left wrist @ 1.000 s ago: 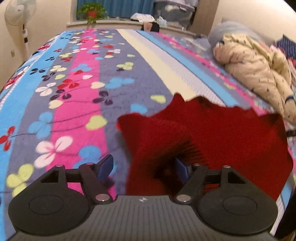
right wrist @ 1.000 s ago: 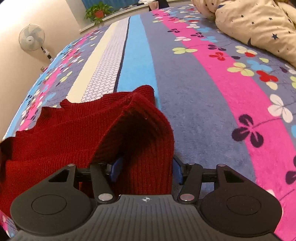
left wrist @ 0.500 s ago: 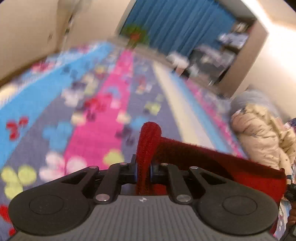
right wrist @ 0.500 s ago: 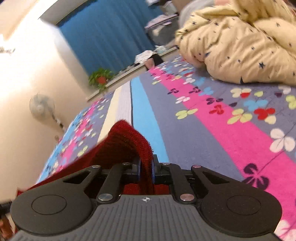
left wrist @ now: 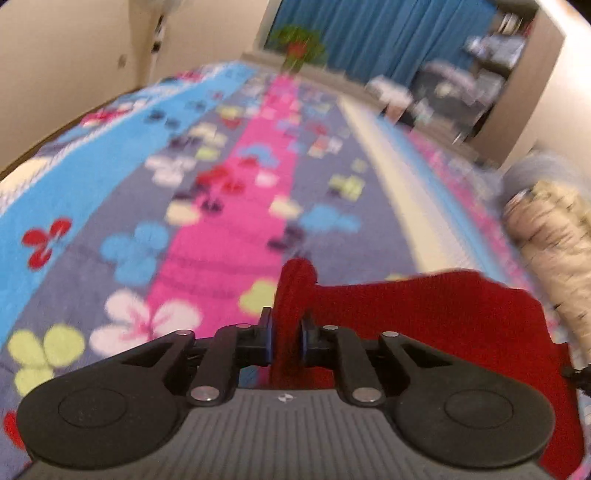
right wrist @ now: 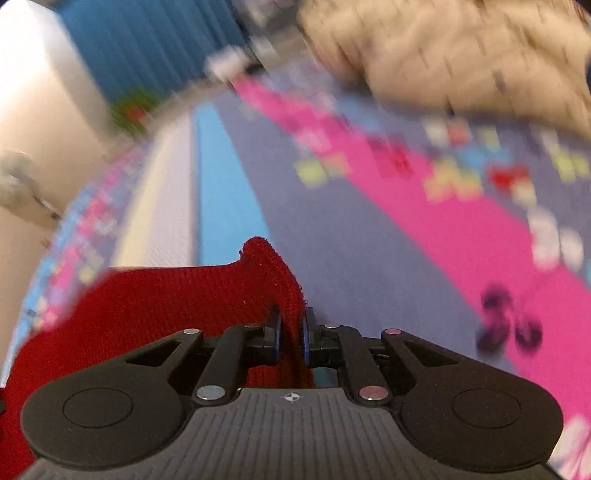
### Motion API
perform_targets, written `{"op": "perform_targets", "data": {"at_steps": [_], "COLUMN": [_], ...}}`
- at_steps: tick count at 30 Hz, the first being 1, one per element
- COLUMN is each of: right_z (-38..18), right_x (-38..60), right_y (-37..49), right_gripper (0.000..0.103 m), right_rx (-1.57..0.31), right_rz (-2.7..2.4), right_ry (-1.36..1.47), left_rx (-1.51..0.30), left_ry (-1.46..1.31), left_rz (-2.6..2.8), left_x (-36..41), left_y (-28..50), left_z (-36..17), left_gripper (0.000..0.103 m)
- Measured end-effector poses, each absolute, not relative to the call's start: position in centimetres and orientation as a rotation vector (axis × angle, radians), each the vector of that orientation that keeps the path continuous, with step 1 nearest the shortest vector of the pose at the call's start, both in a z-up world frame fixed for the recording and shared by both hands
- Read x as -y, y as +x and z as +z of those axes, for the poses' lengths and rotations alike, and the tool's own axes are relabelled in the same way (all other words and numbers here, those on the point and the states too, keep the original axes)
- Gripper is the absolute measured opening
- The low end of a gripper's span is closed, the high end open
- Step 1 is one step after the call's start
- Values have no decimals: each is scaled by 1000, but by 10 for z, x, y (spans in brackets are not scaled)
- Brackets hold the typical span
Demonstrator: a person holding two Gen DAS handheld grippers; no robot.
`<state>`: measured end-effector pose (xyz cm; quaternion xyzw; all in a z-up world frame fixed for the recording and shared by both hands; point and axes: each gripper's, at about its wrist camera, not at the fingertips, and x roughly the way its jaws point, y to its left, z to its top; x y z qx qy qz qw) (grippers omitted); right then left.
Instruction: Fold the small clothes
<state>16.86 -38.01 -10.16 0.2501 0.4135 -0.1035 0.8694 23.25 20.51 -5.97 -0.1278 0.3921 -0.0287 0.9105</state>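
Our left gripper (left wrist: 286, 341) sits at the bottom centre of the left wrist view, its jaws pinching a bunched edge of the red knit garment (left wrist: 436, 317). Earlier frames are given, so we note that the jaws have just eased slightly apart after clamping, yet the pads press on the knit from both sides. The rest of the garment spreads toward the lower right of the frame, over the floral striped bedspread (left wrist: 221, 229). A cream patterned quilt (left wrist: 554, 240) is heaped at the right edge, and a blue curtain (left wrist: 388, 33) hangs at the top. The background is smeared by motion blur.

In the right wrist view our right gripper (right wrist: 291, 338) is at the bottom centre too, pressed together on another raised edge of the same red knit garment (right wrist: 155, 310). The fabric runs off toward the lower left, above the bedspread (right wrist: 369, 258). The cream quilt (right wrist: 443, 55) fills the upper right.

We judge the task to be early: both edges are gripped and lifted, but no finished fold shows. Carrying the edges over, laying them down and flattening all remain.

We can read no brand, label or writing; only a small emblem marks each gripper body.
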Motion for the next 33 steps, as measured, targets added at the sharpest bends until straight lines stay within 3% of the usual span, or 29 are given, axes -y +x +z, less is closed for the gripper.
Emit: {"op": "perform_targets", "data": {"at_steps": [3, 4, 5, 6, 7, 13, 17, 33], "right_z": [-104, -100, -97, -95, -93, -84, -76, -78], "right_x": [375, 374, 375, 376, 378, 387, 378, 359], "right_y": [167, 164, 160, 154, 147, 104, 78, 29], "right_gripper": [29, 40, 45, 50, 50, 52, 53, 57], "right_rx": [-889, -876, -869, -871, -880, -939, -968, -988], "right_rz": [-250, -249, -248, -249, -248, -161, -116, 2], "right_ry": [532, 528, 535, 548, 565, 600, 453, 397], "left_rx": [-832, -828, -822, -822, -834, -929, -945, -979], "left_ry": [-256, -271, -298, -335, -366, -361, -227, -198], "left_rz": [-43, -47, -53, -57, -66, -112, -76, -102], "left_x": [-206, -209, -213, -220, -225, -222, -210, -183], "left_y": [228, 225, 219, 207, 201, 165, 136, 91], "left_z": [-60, -57, -54, -50, -50, -46, -42, -44], "left_gripper": [24, 31, 43, 48, 54, 56, 56, 59]}}
